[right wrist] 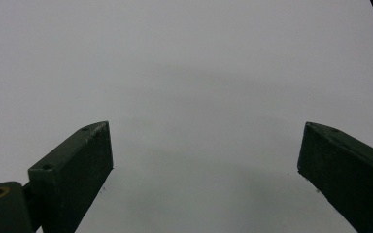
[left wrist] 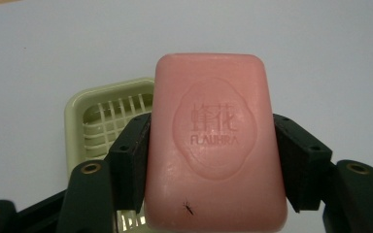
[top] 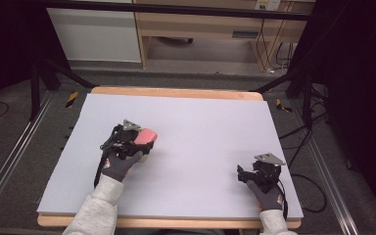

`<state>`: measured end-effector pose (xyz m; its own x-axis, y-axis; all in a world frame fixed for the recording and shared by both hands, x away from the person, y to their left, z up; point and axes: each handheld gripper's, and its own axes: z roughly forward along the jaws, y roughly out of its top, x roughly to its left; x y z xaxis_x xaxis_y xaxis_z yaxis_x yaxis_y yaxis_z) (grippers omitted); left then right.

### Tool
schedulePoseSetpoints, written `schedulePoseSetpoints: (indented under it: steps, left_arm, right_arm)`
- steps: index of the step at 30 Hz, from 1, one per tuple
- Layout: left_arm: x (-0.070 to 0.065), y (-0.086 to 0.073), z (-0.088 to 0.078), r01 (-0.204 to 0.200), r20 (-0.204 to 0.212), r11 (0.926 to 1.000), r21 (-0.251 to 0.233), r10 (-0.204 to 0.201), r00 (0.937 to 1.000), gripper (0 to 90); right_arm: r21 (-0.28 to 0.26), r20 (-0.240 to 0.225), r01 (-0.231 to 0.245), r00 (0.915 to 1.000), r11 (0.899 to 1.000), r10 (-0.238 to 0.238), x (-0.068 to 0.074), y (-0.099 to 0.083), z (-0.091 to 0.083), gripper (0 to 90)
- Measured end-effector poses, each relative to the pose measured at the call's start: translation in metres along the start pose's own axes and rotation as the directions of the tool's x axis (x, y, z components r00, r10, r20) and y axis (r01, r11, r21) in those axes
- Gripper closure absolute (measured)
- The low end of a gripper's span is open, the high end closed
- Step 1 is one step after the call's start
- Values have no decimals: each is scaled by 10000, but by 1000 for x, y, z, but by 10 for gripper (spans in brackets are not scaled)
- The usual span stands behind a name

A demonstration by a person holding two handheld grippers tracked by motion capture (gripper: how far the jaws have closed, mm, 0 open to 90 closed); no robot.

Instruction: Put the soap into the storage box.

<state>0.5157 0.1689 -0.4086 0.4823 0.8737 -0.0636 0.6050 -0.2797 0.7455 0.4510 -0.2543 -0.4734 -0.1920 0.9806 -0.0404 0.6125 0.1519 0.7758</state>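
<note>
Left claw [top: 144, 142] pinches a pink soap [left wrist: 216, 141], its two black jaws pressed against the bar's long sides. In the left gripper view the soap stands between the jaws with its stamped face toward the camera, the raised lettering upright, and a small dark speck near its lower edge. Behind the claw and a little to its left lies a pale green dish [left wrist: 80, 121] with a slotted grid floor; the soap covers the dish's right part, and whether the two touch cannot be told. In the high view the soap [top: 148, 134] sits at the claw's tip, over the left half of the bench [top: 200, 122], with a gloved hand [top: 120, 166] gripping the tool from behind.

Right claw [top: 241, 172] is well apart from the left one, low over the bench near its right front corner. Its jaws are spread wide, with bare white bench [right wrist: 199, 87] between and beyond them.
</note>
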Motion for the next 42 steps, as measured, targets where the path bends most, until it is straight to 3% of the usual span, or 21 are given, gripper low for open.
schedulePoseSetpoints:
  steps: [32, 42]
  left_arm:
    - [30, -5, 17, 603, -745, 9981, 92, -595, 9954, 372]
    - [33, -9, 27, 567, -889, 9976, 408, -529, 9946, 373]
  right_arm:
    - [-5, 3, 65, 10000, 10000, -65, 0, 0, 0, 60]
    - [-5, 5, 68, 10000, 10000, -68, 0, 0, 0, 60]
